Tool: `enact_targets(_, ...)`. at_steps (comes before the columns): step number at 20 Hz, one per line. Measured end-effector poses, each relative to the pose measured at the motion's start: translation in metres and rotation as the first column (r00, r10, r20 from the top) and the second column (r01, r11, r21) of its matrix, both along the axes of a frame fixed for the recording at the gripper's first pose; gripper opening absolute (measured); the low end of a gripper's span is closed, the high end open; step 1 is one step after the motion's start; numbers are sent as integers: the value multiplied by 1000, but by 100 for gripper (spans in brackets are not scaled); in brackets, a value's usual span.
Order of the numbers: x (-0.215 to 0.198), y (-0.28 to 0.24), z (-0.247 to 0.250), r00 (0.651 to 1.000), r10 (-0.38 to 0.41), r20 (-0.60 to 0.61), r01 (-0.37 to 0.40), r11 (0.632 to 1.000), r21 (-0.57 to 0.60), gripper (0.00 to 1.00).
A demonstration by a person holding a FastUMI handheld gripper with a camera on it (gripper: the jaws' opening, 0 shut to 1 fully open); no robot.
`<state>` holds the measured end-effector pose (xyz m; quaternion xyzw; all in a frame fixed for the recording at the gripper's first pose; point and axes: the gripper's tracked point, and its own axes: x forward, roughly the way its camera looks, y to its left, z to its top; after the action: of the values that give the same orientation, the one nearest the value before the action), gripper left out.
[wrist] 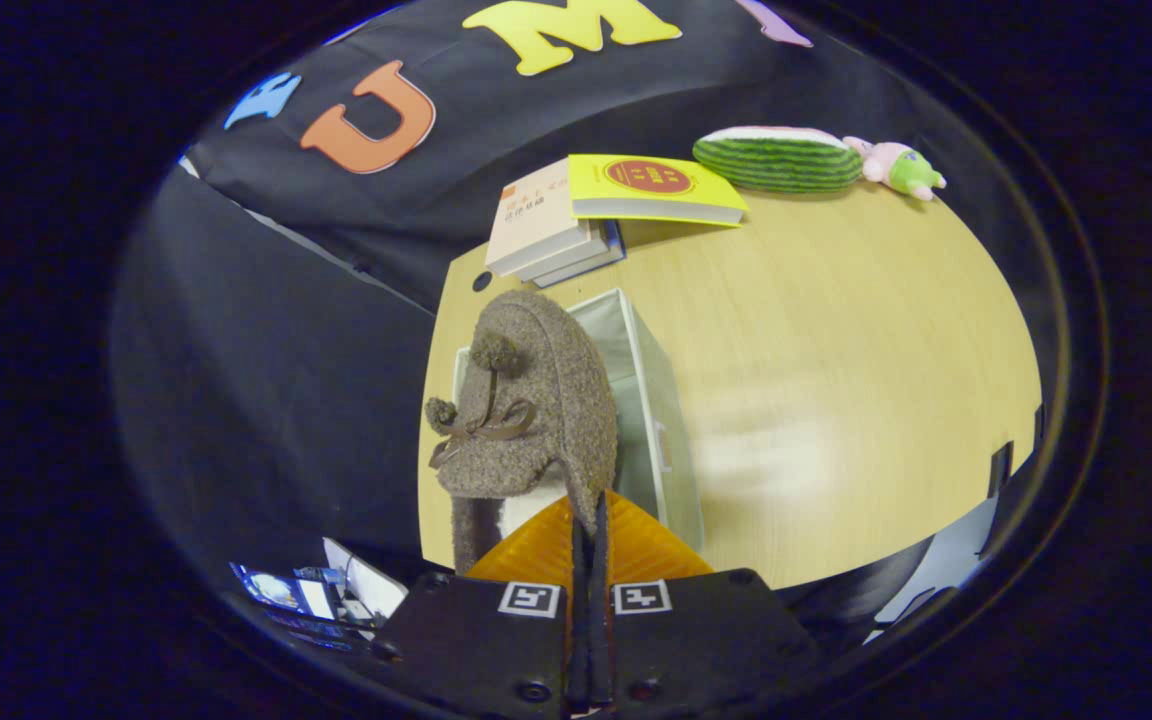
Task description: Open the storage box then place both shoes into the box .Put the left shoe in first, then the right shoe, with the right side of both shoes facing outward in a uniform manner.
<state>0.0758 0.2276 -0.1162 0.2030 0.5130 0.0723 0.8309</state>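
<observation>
A brown fuzzy shoe (536, 400) with a small bow and pompoms hangs from my gripper (588, 520), toe pointing away from me. Both fingers are shut on the rim of its opening, with the pale lining showing beside them. Right behind and below the shoe stands the white storage box (651, 400), open at the top, on the wooden table (836, 350). The shoe covers most of the box's left part, so I cannot tell what lies inside.
A stack of books (546, 230) with a yellow book (656, 185) on top lies beyond the box. A watermelon-slice plush (776, 158) and a small pink and green plush toy (901, 167) rest at the table's far edge. Black cloth hangs left of the table.
</observation>
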Motion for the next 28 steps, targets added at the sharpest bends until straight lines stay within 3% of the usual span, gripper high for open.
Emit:
enact_targets(6, 11, -10, -23, 996, -74, -41, 75, 997, 6, 8)
enact_targets(9, 13, -13, -17, 998, -57, -6, 57, 998, -2, 31)
enact_targets(10, 12, -13, -11, 999, -41, 17, 42, 999, -13, 33)
enact_targets(11, 11, -11, -5, 999, -22, 38, 23, 999, -27, 45)
enact_targets(12, 7, -11, -2, 998, 1, 58, 1, 999, -39, 45)
enact_targets(14, -2, -6, 9, 987, 103, 126, -93, 992, -87, 50)
enact_targets(16, 2, -19, 25, 955, 176, 238, -129, 971, -199, 68)
enact_targets(17, 4, -25, 36, 932, 200, 303, -129, 962, -239, 77)
enact_targets(21, 5, -52, 80, 817, 176, 549, -36, 966, -256, 77)
enact_targets(22, 6, -65, 94, 775, 154, 613, 9, 967, -254, 77)
enact_targets(25, -7, -101, 145, 587, 108, 803, 163, 955, -248, 81)
enact_targets(28, -35, -125, 156, 492, 56, 869, 241, 950, -198, 95)
